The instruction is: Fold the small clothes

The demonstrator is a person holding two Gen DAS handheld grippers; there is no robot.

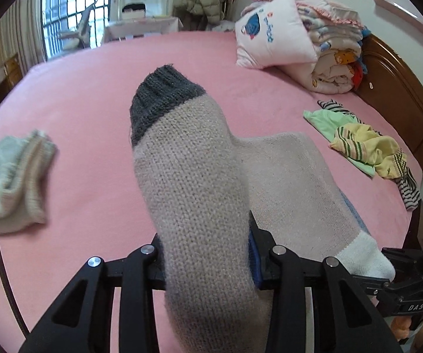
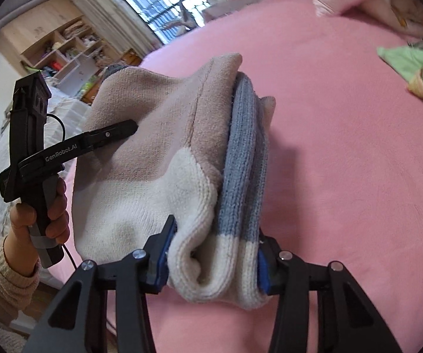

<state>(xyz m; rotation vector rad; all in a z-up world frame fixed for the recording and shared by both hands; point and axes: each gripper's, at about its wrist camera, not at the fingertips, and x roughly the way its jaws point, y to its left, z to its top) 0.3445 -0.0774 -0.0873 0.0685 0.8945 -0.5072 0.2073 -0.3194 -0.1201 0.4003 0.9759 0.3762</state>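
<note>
I hold a pair of socks (image 1: 199,176) up above the pink bed (image 1: 93,88), one end in each tool. My left gripper (image 1: 208,253) pinches the toe end, and its jaws press on the thick knit from both sides. From there the beige sock runs long and straight away from me, and its dark gray tip (image 1: 164,94) points up toward the far side of the bed. My right gripper (image 2: 211,261) pinches the white cuffs, with the folded knit squeezed tight between its blue pads (image 2: 161,259). In the right view the socks stretch off to the left, toward my other tool, so the long way goes from hand to hand. Only this view shows the blue ribbed part (image 2: 243,153) packed between the beige layers, and my left hand (image 2: 43,214) in a cream sleeve (image 2: 2,282) around the black handle. I can read "GenRobot.AI" (image 2: 61,153) in white on that tool. The left view shows the letters "DAS" (image 1: 416,307) on the right tool. Only the left view shows a folded pale sock (image 1: 14,179) lying on the bed, a heap of green, yellow and striped small clothes (image 1: 364,144), a white pillow (image 1: 273,35) with blue pictures, and stacked blankets (image 1: 335,53).
</note>
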